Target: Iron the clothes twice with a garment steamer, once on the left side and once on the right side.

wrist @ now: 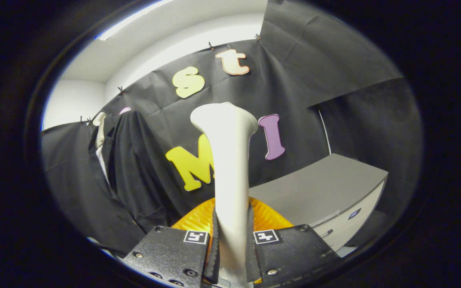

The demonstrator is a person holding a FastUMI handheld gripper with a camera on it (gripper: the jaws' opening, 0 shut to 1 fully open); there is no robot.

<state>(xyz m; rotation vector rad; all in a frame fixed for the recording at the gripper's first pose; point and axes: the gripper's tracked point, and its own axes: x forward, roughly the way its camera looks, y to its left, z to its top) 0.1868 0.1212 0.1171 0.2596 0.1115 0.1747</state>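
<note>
Fingers: your gripper [231, 244] has both fingers [213, 248] pressed against the white handle of the garment steamer [230, 160], one on each side, so the grip is closed on the tool.
Steamer axis: the long axis of the steamer runs straight ahead from between the fingers, ending in a flared head beyond them.
Steamer base: an orange ribbed part [198, 218] sits just behind the handle, close above the fingers; you cannot tell what it belongs to.
Garment: the dark garment [134, 172] hangs against the booth wall, beyond the fingers and off to your left of the steamer head.
Garment detail: a pale hanger or collar piece [100, 132] shows at its top left; the fabric falls roughly vertically.
Key relation: the steamer head points past the garment's right side, well apart from the cloth, with no contact.
Surface: a grey surface [318, 192] with a white front lies to your right, beyond the fingers and away from the garment.
Task status: judged from this position, no pass is under way.
Next move: judged from the layout, you need to swing the head leftward and bring it onto the cloth before stroking down one side.
Risk: the handle could slip between the fingers if you twist it sharply.
</note>
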